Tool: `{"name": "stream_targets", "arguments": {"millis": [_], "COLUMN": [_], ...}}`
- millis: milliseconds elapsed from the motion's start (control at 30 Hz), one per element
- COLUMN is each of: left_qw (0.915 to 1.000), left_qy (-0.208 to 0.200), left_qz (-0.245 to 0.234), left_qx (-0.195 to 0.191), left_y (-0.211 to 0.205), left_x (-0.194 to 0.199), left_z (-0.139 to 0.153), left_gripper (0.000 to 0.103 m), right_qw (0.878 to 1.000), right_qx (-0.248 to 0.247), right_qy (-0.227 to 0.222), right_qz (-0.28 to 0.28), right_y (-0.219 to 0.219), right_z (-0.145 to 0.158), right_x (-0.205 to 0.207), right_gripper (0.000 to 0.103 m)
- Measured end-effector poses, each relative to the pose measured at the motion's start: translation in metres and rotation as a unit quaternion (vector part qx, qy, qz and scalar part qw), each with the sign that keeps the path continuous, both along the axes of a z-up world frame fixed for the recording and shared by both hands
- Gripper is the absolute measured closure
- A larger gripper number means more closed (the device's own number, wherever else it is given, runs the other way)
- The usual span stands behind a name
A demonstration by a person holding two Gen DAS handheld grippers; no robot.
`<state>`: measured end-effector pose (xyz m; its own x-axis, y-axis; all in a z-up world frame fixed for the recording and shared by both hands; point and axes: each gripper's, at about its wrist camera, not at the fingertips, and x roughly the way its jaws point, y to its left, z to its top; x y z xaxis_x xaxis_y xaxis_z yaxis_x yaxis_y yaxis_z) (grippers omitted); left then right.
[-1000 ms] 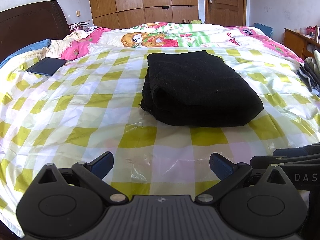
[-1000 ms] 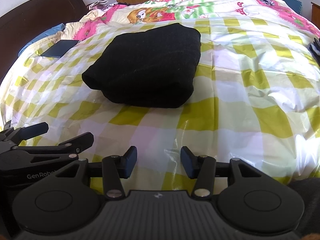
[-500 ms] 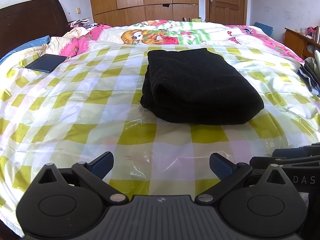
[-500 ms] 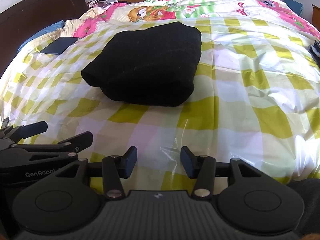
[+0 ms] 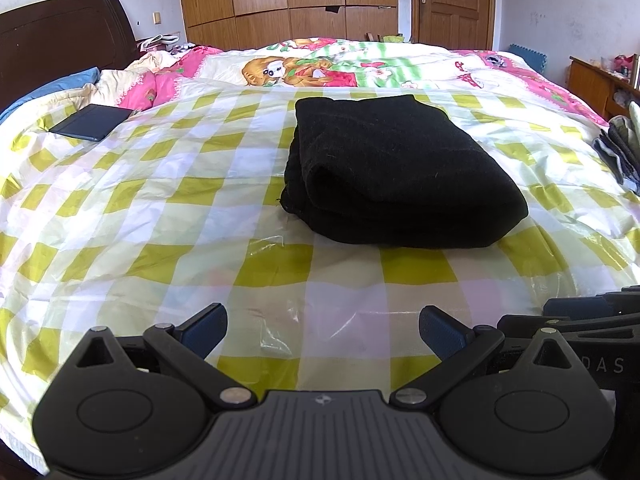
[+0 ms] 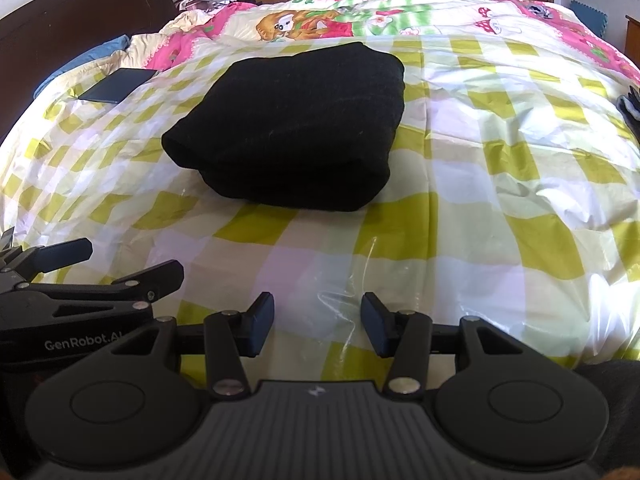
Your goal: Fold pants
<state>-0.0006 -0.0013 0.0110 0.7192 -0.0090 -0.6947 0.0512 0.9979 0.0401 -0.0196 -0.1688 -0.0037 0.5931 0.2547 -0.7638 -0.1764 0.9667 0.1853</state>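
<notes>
Claws (image 5: 323,330) apart, pants (image 5: 400,176) folded lengthwise away

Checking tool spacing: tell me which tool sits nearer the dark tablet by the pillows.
Left. The left tool hangs over the bed's near edge, on the side of the tablet. The right tool hangs beside it, farther from the tablet.

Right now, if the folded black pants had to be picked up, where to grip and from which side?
Probably the rounded fold edge of the pants nearest the cameras: the layers meet there in one thick roll, so one pinch likely catches them all. Come in low from the front with the open right hand-held gripper; the loose stacked edges face left.
</notes>
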Motion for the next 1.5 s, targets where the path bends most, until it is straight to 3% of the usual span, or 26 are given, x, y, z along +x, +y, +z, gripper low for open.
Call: {"name": "stream_targets", "arguments": {"millis": [1500], "left_qw": [1.0000], "left_qy": [0.003], "left_qz": [0.000], "left_qx": [-0.004], "left_y": [0.0007], "left_x": [-0.0025], "left_z": [-0.0019], "left_gripper": [0.000], "right_qw": [1.000], "right_qx": [-0.010], "right_qy": [0.000], "right_qz": [0.003], "right_y": [0.0016], "right_z": [-0.0003], "right_x": [-0.0007], "right_gripper": [0.053]}}
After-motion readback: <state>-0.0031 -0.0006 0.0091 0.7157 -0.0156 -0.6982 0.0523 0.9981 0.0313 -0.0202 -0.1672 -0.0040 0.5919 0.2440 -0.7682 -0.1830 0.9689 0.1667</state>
